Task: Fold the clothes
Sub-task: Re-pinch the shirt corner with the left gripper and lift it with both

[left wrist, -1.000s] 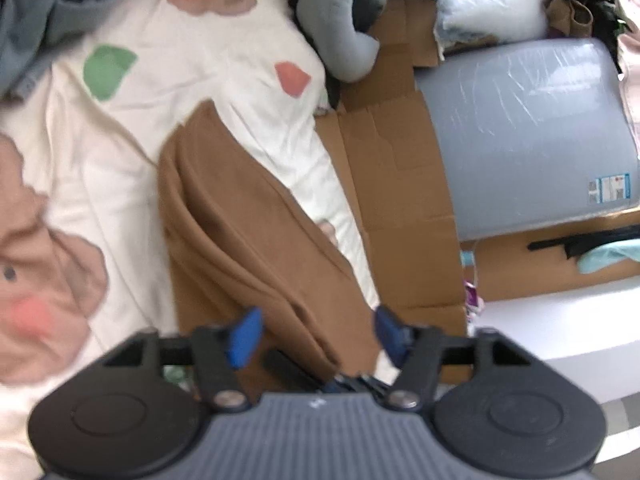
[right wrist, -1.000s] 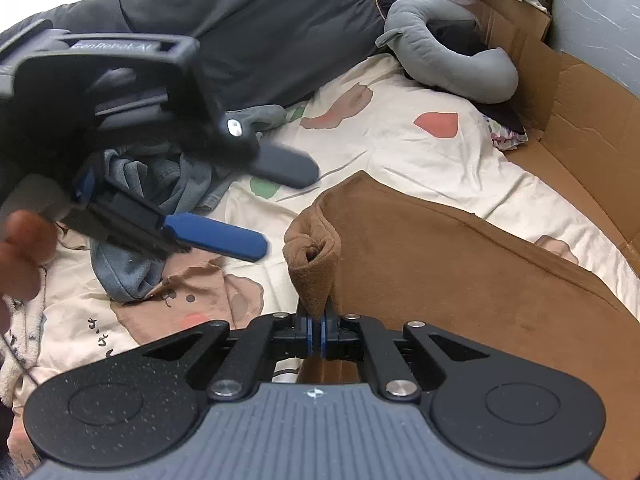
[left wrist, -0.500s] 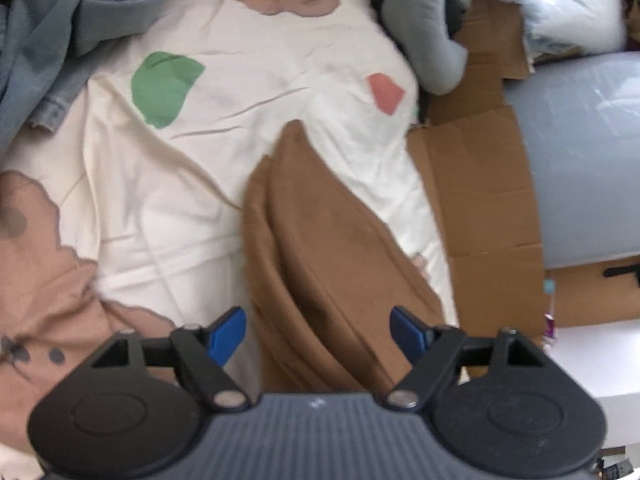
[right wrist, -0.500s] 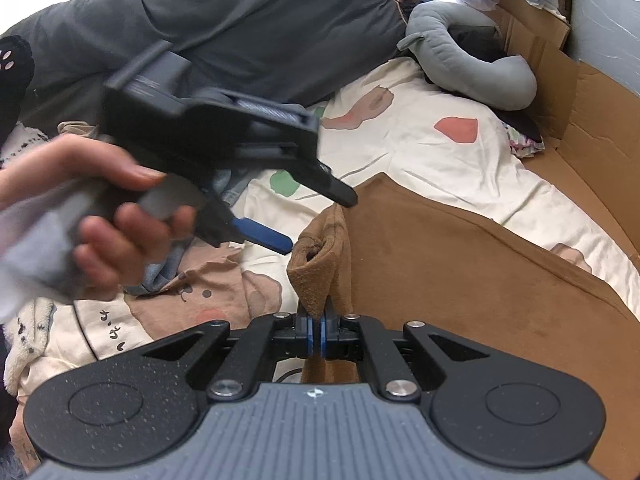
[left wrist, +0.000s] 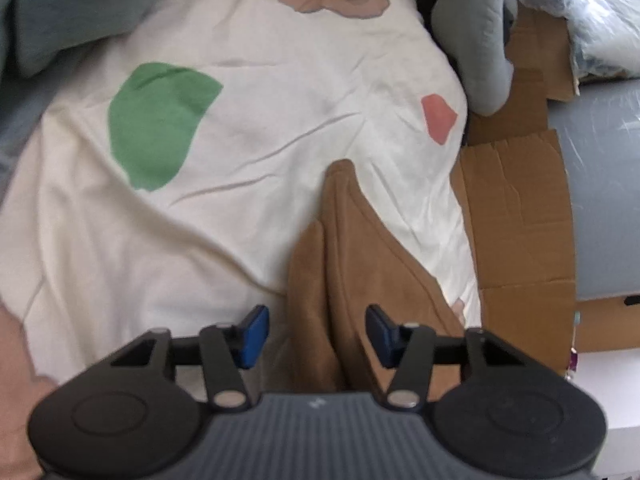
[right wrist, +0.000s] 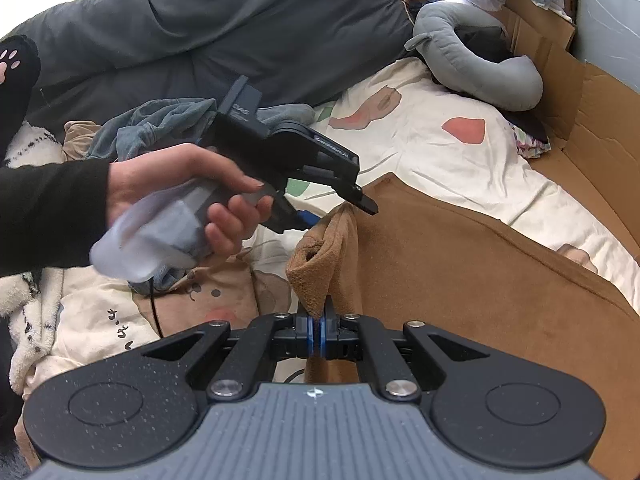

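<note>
Two grippers work one brown garment (right wrist: pixel 460 272), which lies across the patterned bed sheet (left wrist: pixel 248 168), its near-left corner lifted off the bed. The right gripper (right wrist: pixel 316 330) is pressed together on that raised corner, brown cloth bunched between its blue pads. The left gripper (left wrist: pixel 316 334), held by the person's hand (right wrist: pixel 188 196), is half spread with its jaws closing; a fold of the garment lies between its pads (left wrist: pixel 252 336), which do not yet press on it.

Several slips look possible from here. The left gripper may catch only the upper layer, since the fold shows two edges side by side, and the fold would then come out crooked. It could also nip the sheet beneath. A pull from either side before both grips are firm might drag the corner from the right gripper.

White lettering on the left gripper's body is too small to read. Dark handwritten characters on the sheet near the bear print (right wrist: pixel 224 292) are likewise unclear.
</note>
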The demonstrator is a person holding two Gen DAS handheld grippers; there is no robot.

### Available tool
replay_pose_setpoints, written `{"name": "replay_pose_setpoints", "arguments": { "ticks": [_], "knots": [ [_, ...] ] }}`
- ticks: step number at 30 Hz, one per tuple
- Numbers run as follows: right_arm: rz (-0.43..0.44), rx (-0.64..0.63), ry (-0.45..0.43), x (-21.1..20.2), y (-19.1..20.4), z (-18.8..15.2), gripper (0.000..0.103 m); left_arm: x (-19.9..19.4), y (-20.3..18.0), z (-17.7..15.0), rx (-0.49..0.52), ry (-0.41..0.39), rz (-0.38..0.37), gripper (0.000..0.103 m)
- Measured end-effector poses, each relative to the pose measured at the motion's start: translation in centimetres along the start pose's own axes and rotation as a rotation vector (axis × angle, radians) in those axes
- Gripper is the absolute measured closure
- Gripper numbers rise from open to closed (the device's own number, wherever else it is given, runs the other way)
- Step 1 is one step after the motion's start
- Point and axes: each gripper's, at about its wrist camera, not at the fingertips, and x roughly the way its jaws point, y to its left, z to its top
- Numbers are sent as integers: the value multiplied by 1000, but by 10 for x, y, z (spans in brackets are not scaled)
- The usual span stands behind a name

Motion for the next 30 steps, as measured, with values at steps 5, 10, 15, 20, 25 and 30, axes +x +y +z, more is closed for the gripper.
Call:
{"name": "replay_pose_setpoints", "arguments": {
  "ticks": [5,10,15,20,25,30],
  "knots": [
    [0,9,-5,-1,-1,0,102,11,-1,10,6,12,-4,66],
    [1,20,-11,-2,-1,-1,102,13,-5,15,25,6,-15,90],
    [-2,48,-29,-10,-9,0,102,8,-14,14,67,-16,-22,93],
    [6,100,-22,-18,-23,0,102,4,-30,10,89,-43,-33,94],
    [-15,90,-64,-33,-31,1,102,-4,-54,4,115,-67,-46,94],
    [-28,73,-122,-60,-39,-4,102,-11,-88,-6,180,-94,-57,94]
  ]
}}
